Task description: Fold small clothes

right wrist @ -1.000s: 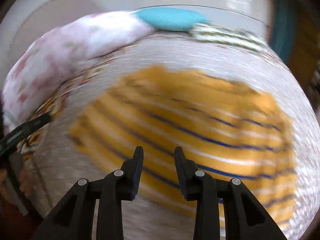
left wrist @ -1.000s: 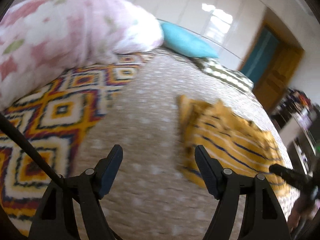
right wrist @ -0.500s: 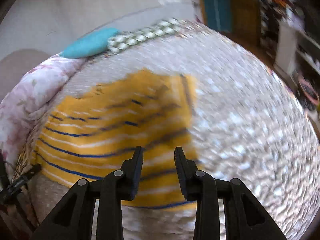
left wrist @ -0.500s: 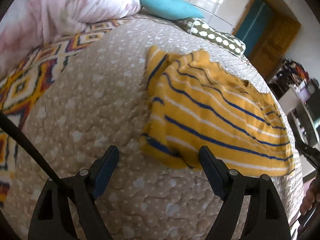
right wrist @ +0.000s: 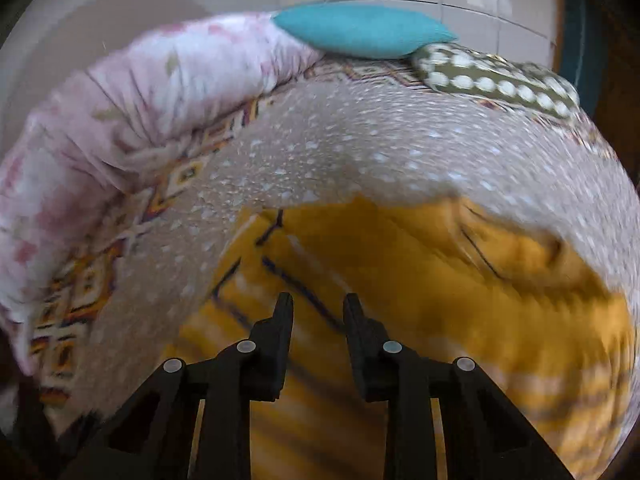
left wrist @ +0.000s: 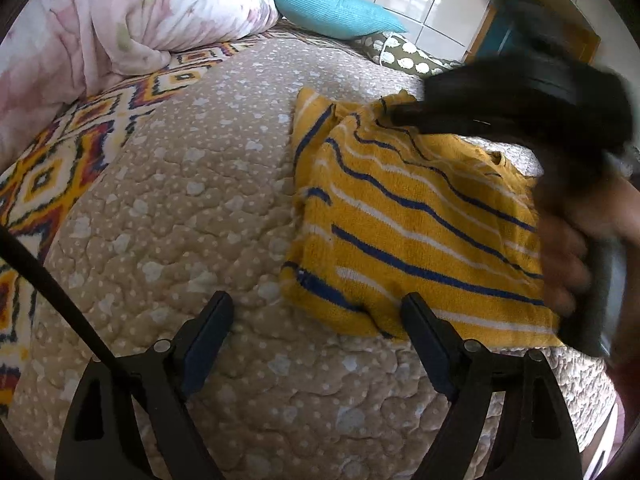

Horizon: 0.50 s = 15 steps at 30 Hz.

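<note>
**Both grippers over the striped top on the bed**

Your left gripper (left wrist: 316,312) is spread wide, its jaws having just been opening, and nothing sits between them but the quilted bedspread. Its right finger (left wrist: 424,328) stands at the near edge of the yellow striped top (left wrist: 400,232); whether it touches the cloth you cannot tell from this view. Its left finger is over bare quilt, apart from the garment.

Your right gripper (right wrist: 316,312) has its jaws narrowly parted; they have just been closing, and a clear gap shows between them with no cloth pinched. It hovers above the top (right wrist: 440,300), which is blurred in that view. In the left wrist view, the right gripper's dark body (left wrist: 520,100) crosses over the far part of the garment, with your hand (left wrist: 568,248) at the right edge.

The top lies partly folded on the beige dotted bedspread (left wrist: 192,200). Farther off are a patterned blanket (left wrist: 72,136), a pink floral duvet (left wrist: 120,20), a turquoise pillow (left wrist: 328,12) and a spotted olive pillow (left wrist: 404,52).
</note>
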{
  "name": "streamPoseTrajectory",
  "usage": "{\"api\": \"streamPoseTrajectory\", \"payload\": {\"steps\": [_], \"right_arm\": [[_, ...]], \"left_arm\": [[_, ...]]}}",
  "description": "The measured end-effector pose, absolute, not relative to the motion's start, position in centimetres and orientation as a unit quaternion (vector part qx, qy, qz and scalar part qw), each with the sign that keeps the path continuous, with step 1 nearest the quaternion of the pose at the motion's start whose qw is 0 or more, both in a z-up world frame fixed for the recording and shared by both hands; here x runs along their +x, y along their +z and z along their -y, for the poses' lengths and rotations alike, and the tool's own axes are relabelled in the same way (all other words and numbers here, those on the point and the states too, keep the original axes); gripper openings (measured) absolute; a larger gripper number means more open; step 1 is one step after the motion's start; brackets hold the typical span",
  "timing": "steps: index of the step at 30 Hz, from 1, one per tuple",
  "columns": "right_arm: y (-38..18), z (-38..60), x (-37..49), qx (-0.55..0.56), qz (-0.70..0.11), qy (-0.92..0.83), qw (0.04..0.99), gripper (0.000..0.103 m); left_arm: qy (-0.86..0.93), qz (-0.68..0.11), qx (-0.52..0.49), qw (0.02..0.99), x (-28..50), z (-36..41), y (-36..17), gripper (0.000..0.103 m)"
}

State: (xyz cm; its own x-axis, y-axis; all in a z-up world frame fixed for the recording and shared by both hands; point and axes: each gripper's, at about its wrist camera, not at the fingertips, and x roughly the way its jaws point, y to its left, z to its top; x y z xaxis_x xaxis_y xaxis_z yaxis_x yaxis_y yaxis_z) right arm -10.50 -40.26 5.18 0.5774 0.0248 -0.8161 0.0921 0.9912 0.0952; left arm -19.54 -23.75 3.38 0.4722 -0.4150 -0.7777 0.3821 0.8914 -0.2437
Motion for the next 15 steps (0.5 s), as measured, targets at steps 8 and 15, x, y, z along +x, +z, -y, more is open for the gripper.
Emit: {"api": "streamPoseTrajectory", "payload": {"steps": [8, 15], "right_arm": [[2.0, 39.4, -3.4, 0.024, -0.517, -0.05, 0.854, 0.031], [6.6, 43.6, -10.2, 0.075, -0.483, -0.062, 0.87, 0.044]], "left_arm": [[-0.242, -0.458, -0.022, 0.855, -19.4, 23.7, 3.3, 0.09], [-0.243, -0.455, -0.022, 0.856, -19.7, 23.5, 3.3, 0.09]]}}
